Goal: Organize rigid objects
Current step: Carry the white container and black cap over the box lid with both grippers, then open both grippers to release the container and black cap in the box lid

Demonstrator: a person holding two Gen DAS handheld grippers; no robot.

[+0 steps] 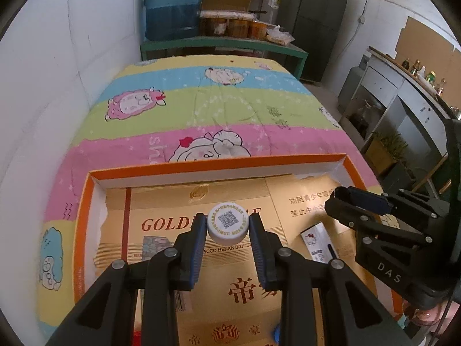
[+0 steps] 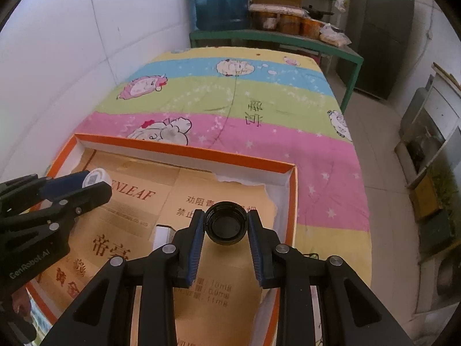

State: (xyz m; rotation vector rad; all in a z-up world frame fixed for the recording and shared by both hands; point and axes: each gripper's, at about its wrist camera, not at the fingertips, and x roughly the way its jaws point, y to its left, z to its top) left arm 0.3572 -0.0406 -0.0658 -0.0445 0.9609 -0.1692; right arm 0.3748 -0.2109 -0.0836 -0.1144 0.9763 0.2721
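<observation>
A white bottle cap [image 1: 228, 226] with a printed code on top is pinched between the blue pads of my left gripper [image 1: 228, 225], which is shut on it above the orange-rimmed box [image 1: 213, 165]. My right gripper [image 2: 226, 226] is shut on a black bottle cap [image 2: 226, 227], its hollow side facing the camera, over the right part of the same box [image 2: 184, 149]. Each gripper shows in the other's view: the right gripper [image 1: 345, 194] at the right, the left gripper [image 2: 96, 183] with the white cap [image 2: 96, 178] at the left. A small white carton [image 1: 318, 240] lies on the gold cardboard lining.
The box rests on a bed with a striped cartoon-sheep cover [image 1: 207, 109]. A white wall [image 1: 43, 86] runs along the left. Beyond the bed stand a green bench [image 1: 224, 43] with a blue water jug [image 1: 173, 5] and jars. Cabinets [image 1: 403, 101] line the right.
</observation>
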